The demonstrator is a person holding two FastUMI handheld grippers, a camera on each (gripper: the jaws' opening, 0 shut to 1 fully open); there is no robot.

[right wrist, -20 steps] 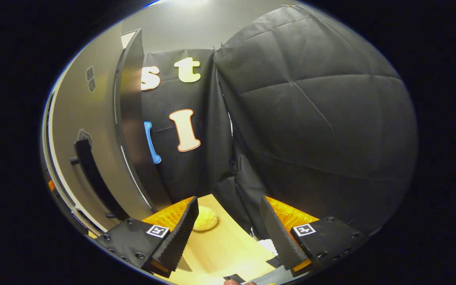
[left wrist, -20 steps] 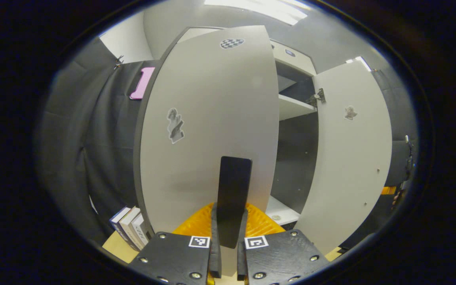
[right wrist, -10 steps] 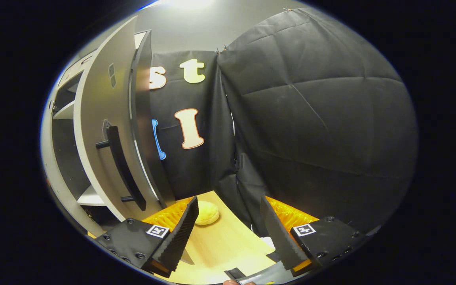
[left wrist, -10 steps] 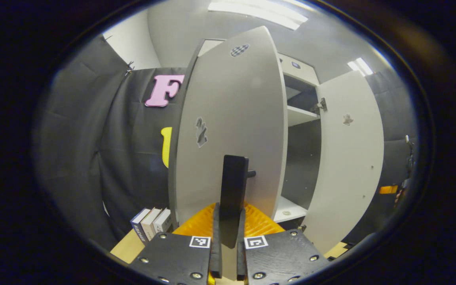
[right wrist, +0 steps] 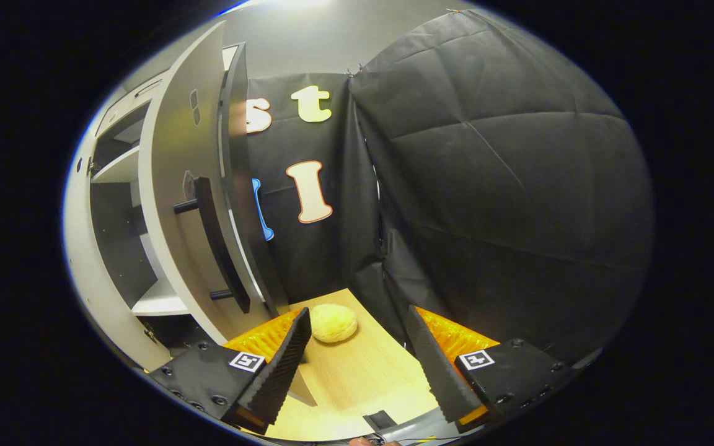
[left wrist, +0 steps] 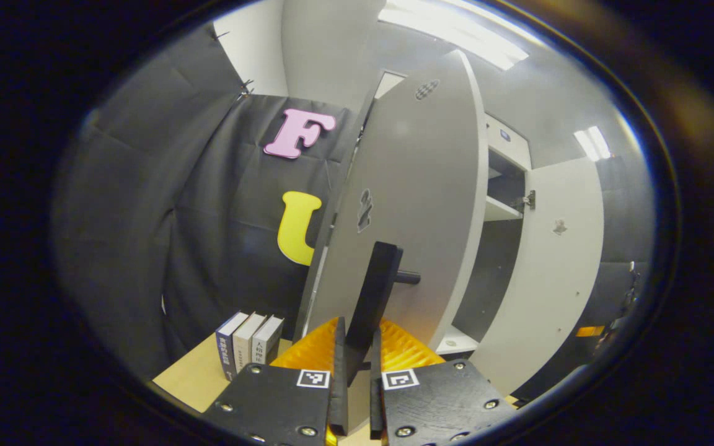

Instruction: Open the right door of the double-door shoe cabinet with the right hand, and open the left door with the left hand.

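The grey left door (left wrist: pixel 406 204) of the shoe cabinet stands swung well out. Its black bar handle (left wrist: pixel 377 285) runs down between my left gripper's fingers, and the left gripper (left wrist: pixel 357 353) is shut on the handle's lower end. The right door (left wrist: pixel 549 279) also stands open, with the dark cabinet interior (left wrist: pixel 487 266) and a white shelf (left wrist: pixel 498 210) between the two doors. In the right gripper view the right door (right wrist: pixel 174 204) and its black handle (right wrist: pixel 220 244) are off to the left. My right gripper (right wrist: pixel 357 362) is open, holds nothing and is apart from that handle.
Three books (left wrist: pixel 248 341) stand upright on the wooden table (left wrist: pixel 189 381) left of the left door. A round yellow bun-like object (right wrist: pixel 333 323) lies on the table (right wrist: pixel 357 378) just beyond my right gripper. Black cloth walls close in behind and to the sides.
The left door has swung farther open with my left gripper on its handle. My right gripper, still open, has drawn back from the right door, which now sits farther off.
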